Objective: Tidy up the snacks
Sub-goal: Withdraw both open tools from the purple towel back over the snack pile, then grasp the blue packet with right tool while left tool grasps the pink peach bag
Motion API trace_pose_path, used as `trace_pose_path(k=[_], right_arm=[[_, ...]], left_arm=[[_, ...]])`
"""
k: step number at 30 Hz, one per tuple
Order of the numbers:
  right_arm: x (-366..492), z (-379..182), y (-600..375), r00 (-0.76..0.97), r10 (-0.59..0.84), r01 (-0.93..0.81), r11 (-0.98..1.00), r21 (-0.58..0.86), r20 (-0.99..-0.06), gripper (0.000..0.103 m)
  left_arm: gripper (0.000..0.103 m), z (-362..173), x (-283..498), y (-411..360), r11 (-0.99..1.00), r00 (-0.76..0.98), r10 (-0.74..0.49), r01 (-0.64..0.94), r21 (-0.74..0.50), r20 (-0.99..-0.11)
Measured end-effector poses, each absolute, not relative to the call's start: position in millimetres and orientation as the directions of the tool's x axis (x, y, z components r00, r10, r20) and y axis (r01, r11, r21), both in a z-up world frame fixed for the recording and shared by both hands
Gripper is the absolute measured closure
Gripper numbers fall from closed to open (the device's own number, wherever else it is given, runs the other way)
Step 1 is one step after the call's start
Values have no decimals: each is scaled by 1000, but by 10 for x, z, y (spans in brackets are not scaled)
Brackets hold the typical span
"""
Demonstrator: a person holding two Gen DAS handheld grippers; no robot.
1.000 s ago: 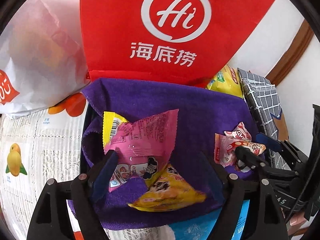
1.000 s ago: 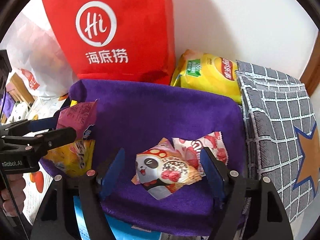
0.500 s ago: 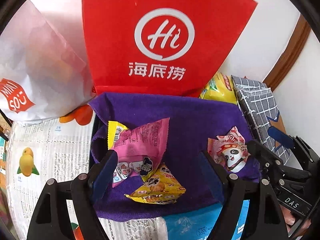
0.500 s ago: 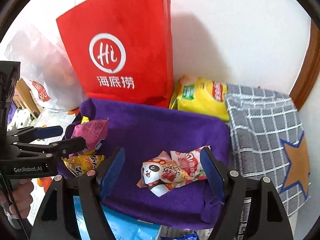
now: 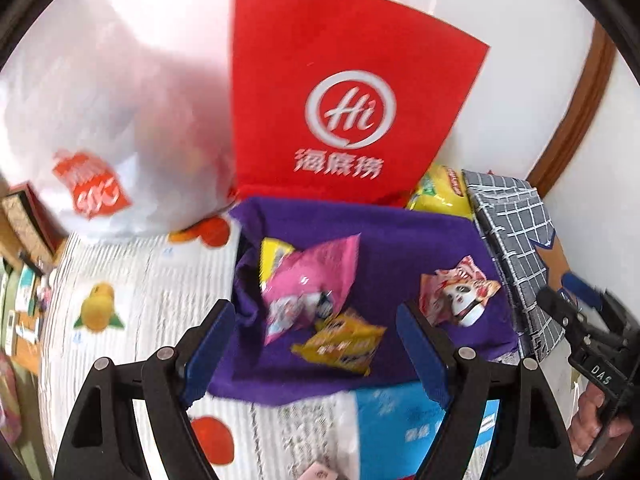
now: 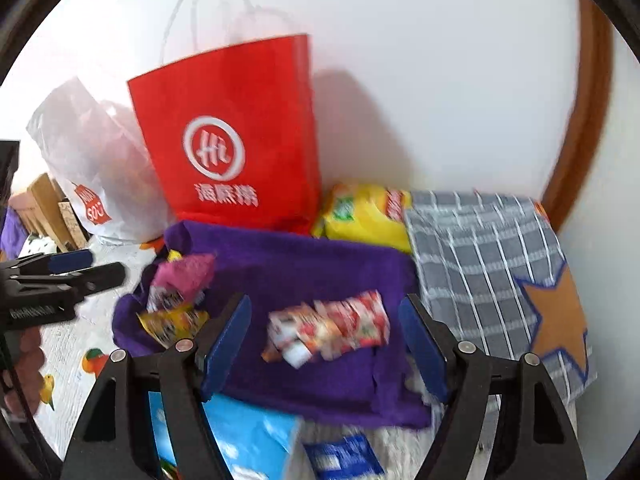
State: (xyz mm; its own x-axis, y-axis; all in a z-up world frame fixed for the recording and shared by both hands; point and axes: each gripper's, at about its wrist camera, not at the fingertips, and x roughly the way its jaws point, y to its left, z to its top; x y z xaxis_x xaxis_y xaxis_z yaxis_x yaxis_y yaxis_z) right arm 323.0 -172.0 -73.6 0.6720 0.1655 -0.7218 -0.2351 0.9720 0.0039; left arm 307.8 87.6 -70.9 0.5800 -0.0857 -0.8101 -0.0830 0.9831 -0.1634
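purple cloth [image 5: 400, 232], red bag [image 5: 340, 80], grey checked fabric [image 6: 480, 248]

Right tongs [image 6: 324, 340] gape empty over red-white snack packets [image 6: 332, 330] on purple cloth [image 6: 320, 264].

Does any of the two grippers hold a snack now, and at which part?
Nothing is held. The left gripper and right gripper are both open, with the snack packets lying loose on the purple cloth.

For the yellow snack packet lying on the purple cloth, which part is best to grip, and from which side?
Probably the yellow snack packet by its free near-right corner, approached from the front: its far-left end sits against the pink packet, and it lies flat on the purple cloth.
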Motion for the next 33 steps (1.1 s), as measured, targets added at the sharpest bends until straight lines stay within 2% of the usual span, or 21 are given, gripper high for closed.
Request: trace_pose_path(k=[9,16,20,22,24,27,33], right_arm=[[2843,-1466,-2123,562,193,-227,971,75,-804,34],[2793,-1796,-2135,529,191,-254,965,60,-827,34],[2863,-1954,-2165,492,223,-263,959,100,-842,35],[2876,-1986,-2203,477,276,-268,950,161,-835,44],[2838,-1982,-2189,481,270,-289,947,140,-834,69],[2762,-1920,-2207,463,318,-303,934,189,-828,82],[2443,-1797,-2346,461,333,-282,934,219,-823,85]], left_arm=[[22,-935,2611,990,985,558,-45,-115,-131,-829],[22,-1208,2293,1083,982,508,-38,-141,-126,-860],[21,-1247,2188,1108,982,493,-27,-151,-117,-869],[22,-1240,2147,1106,982,492,-22,-151,-110,-870],[22,-1225,2109,1098,982,494,-11,-156,-102,-869],[22,-1192,2030,1067,983,506,-9,-156,-101,-862],[22,-1153,1852,992,984,519,-25,-136,-112,-854]])
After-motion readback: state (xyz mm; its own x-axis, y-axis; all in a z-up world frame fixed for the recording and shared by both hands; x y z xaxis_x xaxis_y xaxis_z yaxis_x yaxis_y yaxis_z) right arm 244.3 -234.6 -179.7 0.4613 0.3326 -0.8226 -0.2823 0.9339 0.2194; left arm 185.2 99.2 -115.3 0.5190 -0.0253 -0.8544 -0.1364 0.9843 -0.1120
